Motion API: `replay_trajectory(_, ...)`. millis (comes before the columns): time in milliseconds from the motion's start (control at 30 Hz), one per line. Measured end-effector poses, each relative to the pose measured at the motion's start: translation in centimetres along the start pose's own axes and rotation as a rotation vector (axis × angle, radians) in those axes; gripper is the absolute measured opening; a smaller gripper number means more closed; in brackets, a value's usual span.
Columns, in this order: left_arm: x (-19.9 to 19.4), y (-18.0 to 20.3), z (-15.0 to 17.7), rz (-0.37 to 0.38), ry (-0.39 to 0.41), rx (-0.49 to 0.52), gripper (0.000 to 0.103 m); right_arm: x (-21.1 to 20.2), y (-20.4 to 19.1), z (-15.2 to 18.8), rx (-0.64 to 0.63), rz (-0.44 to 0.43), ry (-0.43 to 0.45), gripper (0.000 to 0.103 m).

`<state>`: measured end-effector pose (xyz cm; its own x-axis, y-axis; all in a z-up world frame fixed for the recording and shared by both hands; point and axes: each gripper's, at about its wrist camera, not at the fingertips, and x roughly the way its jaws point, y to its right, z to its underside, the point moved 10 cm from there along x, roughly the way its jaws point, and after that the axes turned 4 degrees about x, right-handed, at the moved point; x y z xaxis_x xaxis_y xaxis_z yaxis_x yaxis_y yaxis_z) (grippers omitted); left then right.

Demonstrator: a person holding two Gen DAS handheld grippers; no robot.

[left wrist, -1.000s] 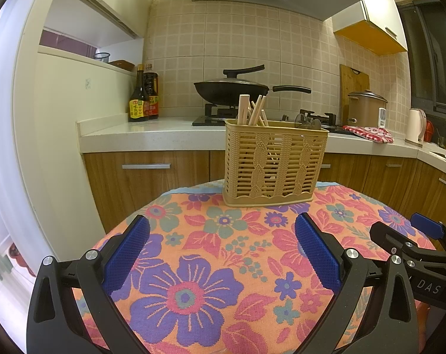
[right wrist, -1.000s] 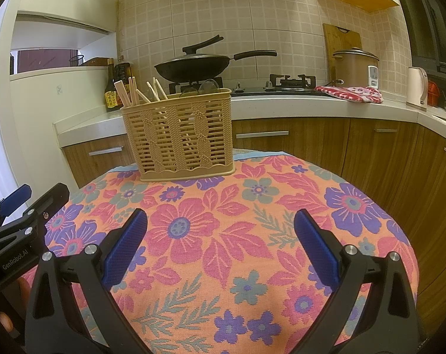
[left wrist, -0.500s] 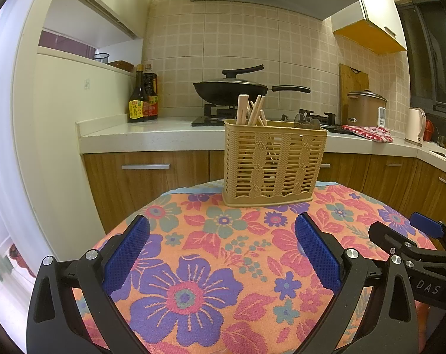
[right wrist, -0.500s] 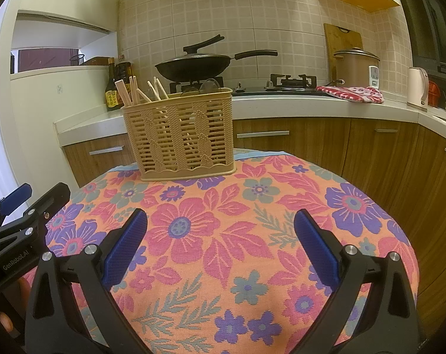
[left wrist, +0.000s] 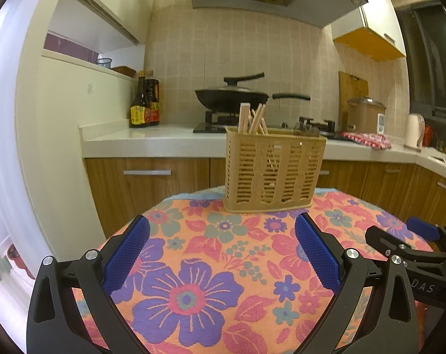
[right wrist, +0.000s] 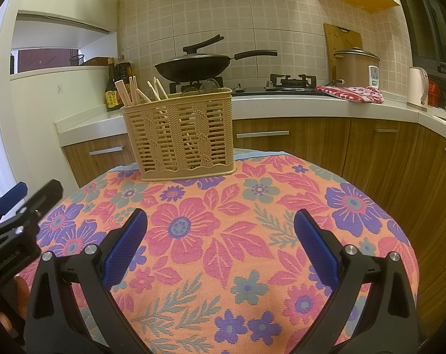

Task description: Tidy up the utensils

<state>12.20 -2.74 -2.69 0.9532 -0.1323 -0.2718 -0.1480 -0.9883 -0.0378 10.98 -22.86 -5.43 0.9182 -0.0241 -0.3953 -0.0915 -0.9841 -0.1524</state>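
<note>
Left gripper [left wrist: 221,233]: your fingers stand wide apart with nothing between them, low over the near part of the desk [left wrist: 211,268]; the blue pads [left wrist: 125,255] are bare.
Utensil basket [left wrist: 274,171]: it stands upright at the far edge of the floral cloth, well ahead of both grippers. Wooden chopsticks [left wrist: 252,119] stick up from its left end; a few rounded dark tops show at its right end, too small to identify.
Right gripper [right wrist: 220,227]: fingers wide too, carrying nothing, beside your left gripper.
Step in hand: I see no loose utensil on the cloth in either view, so I judge the sorting finished or nearly so, and you are at rest.
Next move: if anything remains, it calls for a look outside these views before any reach.
Edges: the round desk drops away left and right of the grippers; the basket sits close to the far rim, so push nothing against it.
Open room: the cloth between grippers and basket is bare.
</note>
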Motion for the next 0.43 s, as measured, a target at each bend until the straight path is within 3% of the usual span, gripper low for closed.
replay_trajectory(433, 1.1, -1.3, 0.5, 0.011, -0.055, -0.049, 0.096, 0.0, 0.1, 0.0, 0.002, -0.001, -0.002, 0.095)
